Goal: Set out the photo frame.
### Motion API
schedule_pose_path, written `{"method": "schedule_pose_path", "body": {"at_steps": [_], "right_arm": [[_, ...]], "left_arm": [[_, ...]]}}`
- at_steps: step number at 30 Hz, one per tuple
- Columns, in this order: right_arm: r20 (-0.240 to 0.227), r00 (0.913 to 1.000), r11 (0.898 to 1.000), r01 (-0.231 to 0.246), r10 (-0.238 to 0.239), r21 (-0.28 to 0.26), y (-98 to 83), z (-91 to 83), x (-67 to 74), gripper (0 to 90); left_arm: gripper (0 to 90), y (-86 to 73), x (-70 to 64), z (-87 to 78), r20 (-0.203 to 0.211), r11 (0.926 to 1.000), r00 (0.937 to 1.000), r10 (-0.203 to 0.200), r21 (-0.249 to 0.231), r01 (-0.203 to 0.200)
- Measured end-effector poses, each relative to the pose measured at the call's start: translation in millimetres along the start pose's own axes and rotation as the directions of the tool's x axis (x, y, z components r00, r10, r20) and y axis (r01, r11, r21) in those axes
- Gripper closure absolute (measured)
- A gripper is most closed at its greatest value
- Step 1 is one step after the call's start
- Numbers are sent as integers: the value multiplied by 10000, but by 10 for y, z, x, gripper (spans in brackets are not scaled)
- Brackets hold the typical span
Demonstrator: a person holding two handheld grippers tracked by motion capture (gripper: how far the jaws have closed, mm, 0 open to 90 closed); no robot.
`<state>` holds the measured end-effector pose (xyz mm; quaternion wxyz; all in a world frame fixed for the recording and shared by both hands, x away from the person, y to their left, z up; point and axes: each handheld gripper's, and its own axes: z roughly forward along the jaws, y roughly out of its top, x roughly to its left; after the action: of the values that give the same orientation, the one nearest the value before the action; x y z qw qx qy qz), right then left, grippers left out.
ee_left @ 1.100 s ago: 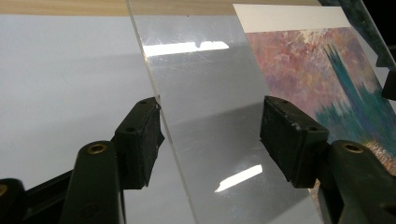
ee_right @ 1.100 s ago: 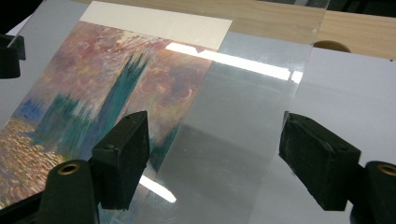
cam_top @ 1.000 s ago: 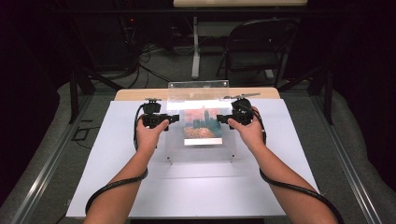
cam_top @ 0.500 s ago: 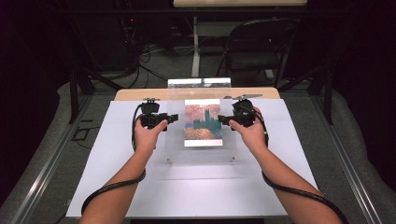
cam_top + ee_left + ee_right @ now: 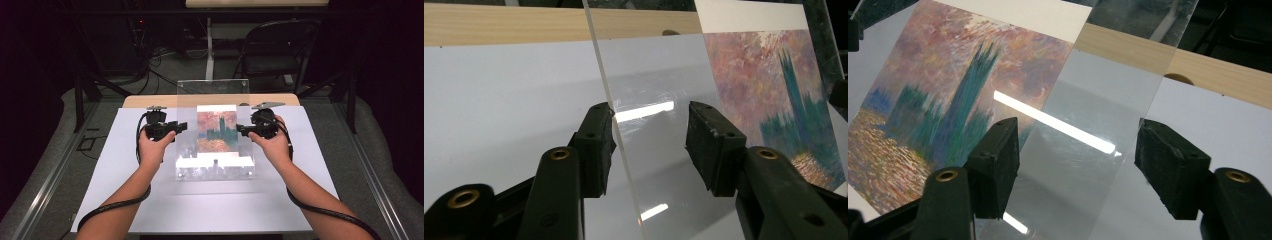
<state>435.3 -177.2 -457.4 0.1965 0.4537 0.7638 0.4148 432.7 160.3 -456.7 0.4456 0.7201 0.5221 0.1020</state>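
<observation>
Clear sheet (image 5: 215, 100): a see-through plastic panel, tilted up off the white board (image 5: 100, 200); its far edge stands highest, toward 12 o'clock, and its near edge lies low toward 6 o'clock above a second clear sheet (image 5: 215, 172) lying flat on the board.
Picture (image 5: 216, 131): a painted print of dark green towers under a pink sky, with a white margin along the top; it sits at the middle of the tilted sheet, between the two grippers.
Left gripper (image 5: 181, 127): at 9 o'clock of the picture, at the sheet's left edge. In the left gripper view the sheet's edge (image 5: 616, 135) runs between the two jaws; one pad (image 5: 596, 145) lies against that edge, the other pad (image 5: 711, 145) stands clear of the sheet. The jaws have just been closing, with the sheet between them, and are not yet pinching it.
Right gripper (image 5: 242, 131): at 3 o'clock of the picture, at the sheet's right edge. In the right gripper view the sheet (image 5: 1088, 150) passes between two spread pads (image 5: 998, 165), with daylight on both sides; these jaws too have just been closing, and grip nothing yet.
Table (image 5: 150, 101): a wooden strip shows beyond the board at 12 o'clock.
Hands: each wraps its gripper body from below, forearms coming in from 6 o'clock.
</observation>
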Motion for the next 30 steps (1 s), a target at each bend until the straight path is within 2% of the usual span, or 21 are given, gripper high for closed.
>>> {"method": "schedule_pose_path", "body": {"at_steps": [5,16,30], "right_arm": [[24,9999,9994,145,-145,-319,-37,-161,34,420],[250,9986,9958,494,-476,-767,-104,-493,178,535],[-392,9983,9886,379,-441,-1457,-265,-829,247,610]], "left_arm": [[590,-38,-45,-142,228,9995,9994,251,-187,-247],[671,-159,-155,-452,418,9955,9960,796,-544,-773],[739,-346,-238,-727,864,9882,9885,1240,-1011,-1151]]}}
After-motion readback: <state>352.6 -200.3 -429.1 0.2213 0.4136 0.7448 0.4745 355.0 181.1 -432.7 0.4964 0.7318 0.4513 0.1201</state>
